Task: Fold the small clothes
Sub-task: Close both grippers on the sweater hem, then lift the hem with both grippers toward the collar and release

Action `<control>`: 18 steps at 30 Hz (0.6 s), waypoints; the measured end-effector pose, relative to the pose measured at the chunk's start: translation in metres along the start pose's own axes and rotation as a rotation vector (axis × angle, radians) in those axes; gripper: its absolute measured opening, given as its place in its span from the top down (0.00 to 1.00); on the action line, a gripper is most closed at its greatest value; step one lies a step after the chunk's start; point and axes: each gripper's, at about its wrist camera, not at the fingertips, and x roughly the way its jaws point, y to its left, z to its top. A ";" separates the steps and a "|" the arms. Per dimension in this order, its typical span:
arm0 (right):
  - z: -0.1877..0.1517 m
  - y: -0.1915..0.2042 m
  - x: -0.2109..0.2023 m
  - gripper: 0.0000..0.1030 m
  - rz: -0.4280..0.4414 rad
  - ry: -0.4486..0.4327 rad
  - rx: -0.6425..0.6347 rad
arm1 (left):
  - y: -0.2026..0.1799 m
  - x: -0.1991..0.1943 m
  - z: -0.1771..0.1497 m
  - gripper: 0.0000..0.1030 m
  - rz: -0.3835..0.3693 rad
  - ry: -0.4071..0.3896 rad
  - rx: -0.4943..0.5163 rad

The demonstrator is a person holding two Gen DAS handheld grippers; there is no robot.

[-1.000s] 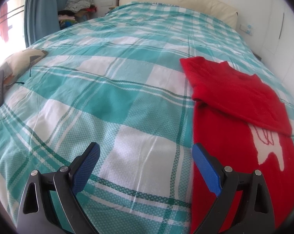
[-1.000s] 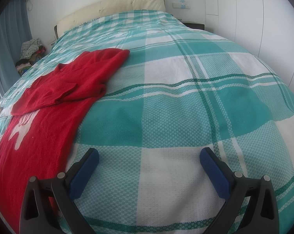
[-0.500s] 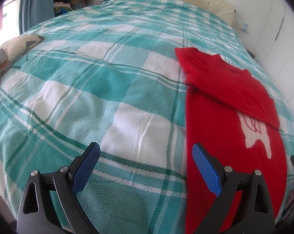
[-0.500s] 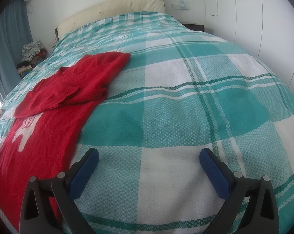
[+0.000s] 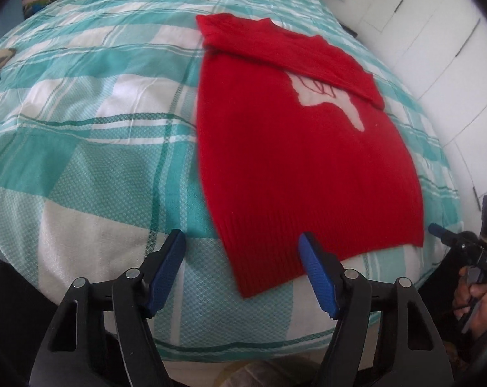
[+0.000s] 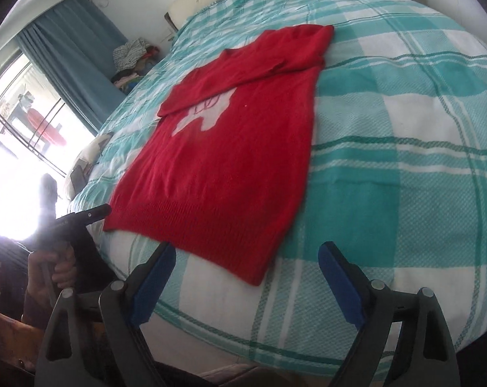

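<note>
Both grippers, left (image 5: 242, 269) and right (image 6: 245, 277), hang wide apart near the red sweater's (image 5: 295, 158) hem on the checked bedspread (image 5: 82, 167).

Left gripper (image 5: 242, 266) and right gripper (image 6: 246, 279) hover, jaws spread wide.

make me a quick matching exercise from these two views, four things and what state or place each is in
Things:
1. red sweater
2. sleeves
3. left gripper
4. curtain

States:
a. open, holding nothing
b. beside the window
c. flat on the checked bedspread
d. folded across the chest

Pairs: 1-c, 2-d, 3-a, 4-b
</note>
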 end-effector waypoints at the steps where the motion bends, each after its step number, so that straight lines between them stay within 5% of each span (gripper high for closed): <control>1: -0.001 -0.002 0.003 0.22 0.007 0.003 0.012 | -0.001 0.001 -0.001 0.37 0.021 0.000 0.012; 4: 0.000 -0.007 0.011 0.30 0.050 0.004 0.058 | 0.002 0.001 -0.004 0.56 0.001 0.007 -0.003; 11: -0.006 -0.008 0.025 0.40 0.052 0.020 0.086 | -0.002 0.002 -0.008 0.71 0.002 0.031 0.015; 12: -0.006 -0.008 0.027 0.42 0.052 0.019 0.090 | -0.001 0.005 -0.008 0.79 -0.005 0.035 0.014; 15: -0.002 -0.008 0.032 0.65 0.022 0.029 0.079 | 0.002 0.006 -0.007 0.94 -0.032 0.034 -0.010; 17: 0.000 -0.008 0.031 0.95 -0.004 0.020 0.078 | 0.004 0.000 -0.007 0.96 -0.053 0.013 -0.028; 18: 0.001 -0.008 0.027 0.95 0.005 0.006 0.083 | 0.006 -0.005 -0.007 0.96 -0.069 -0.005 -0.042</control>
